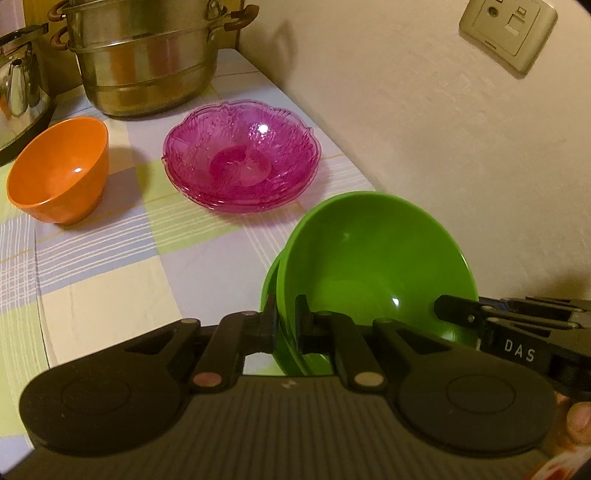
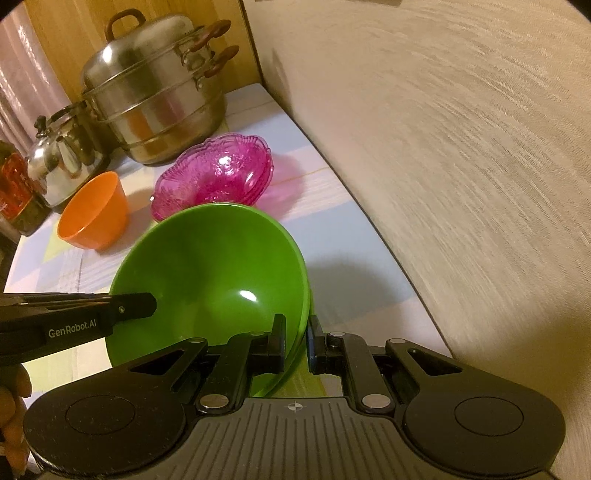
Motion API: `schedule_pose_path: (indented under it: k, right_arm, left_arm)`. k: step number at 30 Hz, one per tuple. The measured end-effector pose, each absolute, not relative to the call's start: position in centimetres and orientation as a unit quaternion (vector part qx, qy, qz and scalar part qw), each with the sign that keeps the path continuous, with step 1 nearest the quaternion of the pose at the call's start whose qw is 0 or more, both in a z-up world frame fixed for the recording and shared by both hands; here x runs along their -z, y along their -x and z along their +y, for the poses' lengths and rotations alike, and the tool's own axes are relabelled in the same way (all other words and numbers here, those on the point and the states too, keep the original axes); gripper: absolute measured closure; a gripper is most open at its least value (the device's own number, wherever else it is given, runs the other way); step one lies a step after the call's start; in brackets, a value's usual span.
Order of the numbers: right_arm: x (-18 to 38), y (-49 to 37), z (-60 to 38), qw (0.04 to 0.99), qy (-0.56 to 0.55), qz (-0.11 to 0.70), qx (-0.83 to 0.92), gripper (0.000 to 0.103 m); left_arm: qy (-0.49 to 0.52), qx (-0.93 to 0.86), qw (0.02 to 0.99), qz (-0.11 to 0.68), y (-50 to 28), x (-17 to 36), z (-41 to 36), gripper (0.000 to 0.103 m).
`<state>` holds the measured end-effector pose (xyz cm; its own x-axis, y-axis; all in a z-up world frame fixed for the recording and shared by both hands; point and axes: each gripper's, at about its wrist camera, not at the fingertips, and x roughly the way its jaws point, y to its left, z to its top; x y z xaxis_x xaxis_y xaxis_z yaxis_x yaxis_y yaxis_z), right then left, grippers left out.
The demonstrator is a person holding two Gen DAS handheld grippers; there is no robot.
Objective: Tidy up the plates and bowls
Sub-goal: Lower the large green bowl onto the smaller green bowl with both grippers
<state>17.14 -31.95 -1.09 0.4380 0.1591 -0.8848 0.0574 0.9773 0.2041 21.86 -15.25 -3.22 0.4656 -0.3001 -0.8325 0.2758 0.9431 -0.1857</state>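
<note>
Two nested green bowls [image 1: 373, 258] are held between both grippers, tilted above the checked tablecloth; they also show in the right wrist view [image 2: 210, 266]. My left gripper [image 1: 286, 325] is shut on their left rim. My right gripper [image 2: 296, 341] is shut on the right rim and shows in the left wrist view [image 1: 458, 310]. A stack of pink glass plates [image 1: 242, 155] lies beyond, also in the right wrist view [image 2: 218, 173]. An orange bowl [image 1: 61, 170] stands to the left of the plates, also in the right wrist view [image 2: 94, 214].
A steel steamer pot [image 1: 147, 62] stands at the back, a steel kettle [image 2: 61, 162] to its left. A jar [image 2: 16, 195] stands at the far left. The beige wall [image 1: 443, 129] runs close along the table's right edge, with a socket [image 1: 508, 29].
</note>
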Motion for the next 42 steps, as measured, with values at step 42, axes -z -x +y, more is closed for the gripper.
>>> schedule_pose_path:
  k: [42]
  right_arm:
    - [0.5, -16.3, -32.1, 0.862, -0.112, 0.494, -0.028, 0.092]
  left_arm:
    - [0.083, 0.162, 0.869, 0.460, -20.7, 2.9, -11.8, 0.090]
